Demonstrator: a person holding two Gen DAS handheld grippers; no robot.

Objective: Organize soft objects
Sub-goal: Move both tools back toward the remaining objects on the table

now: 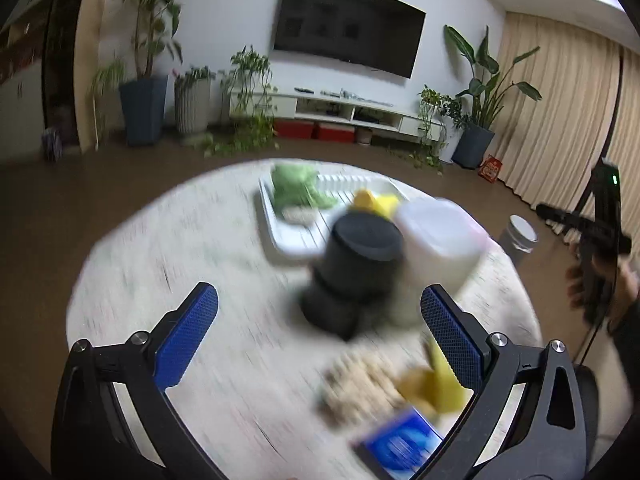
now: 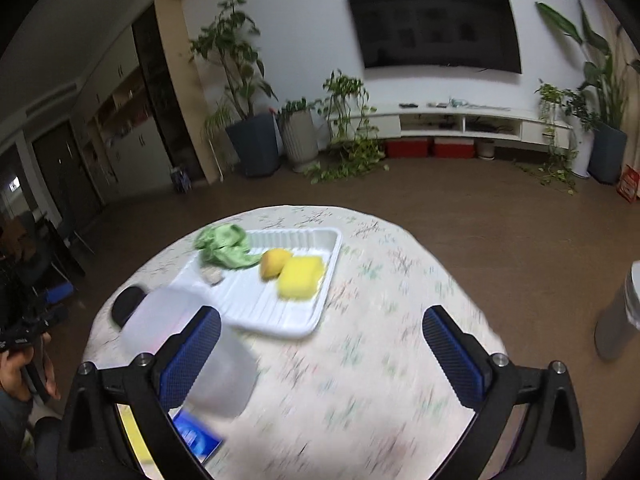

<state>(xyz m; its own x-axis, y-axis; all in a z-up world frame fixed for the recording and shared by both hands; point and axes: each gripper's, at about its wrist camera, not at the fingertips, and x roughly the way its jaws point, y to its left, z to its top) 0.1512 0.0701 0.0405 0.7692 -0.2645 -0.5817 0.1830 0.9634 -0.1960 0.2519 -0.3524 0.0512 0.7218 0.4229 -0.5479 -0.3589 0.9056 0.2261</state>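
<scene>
A white ridged tray (image 2: 276, 312) lies on the round table and holds a green cloth (image 2: 224, 246), a yellow sponge (image 2: 300, 278), a yellow-orange soft piece (image 2: 274, 262) and a small beige lump (image 2: 211, 276). In the left wrist view the tray (image 1: 288, 240) and green cloth (image 1: 298, 190) sit far behind a black jar. My left gripper (image 1: 320, 332) is open above the table; a beige scrubby pad (image 1: 360, 388) and a yellow soft piece (image 1: 436, 388) lie near its right finger. My right gripper (image 2: 322, 354) is open and empty over the table.
A black jar (image 1: 352, 272) and a translucent white plastic container (image 1: 436, 240) stand mid-table; the container also shows in the right wrist view (image 2: 188, 344). A blue box (image 1: 400, 444) lies at the near edge. A grey bin (image 2: 620, 312) stands on the floor at right.
</scene>
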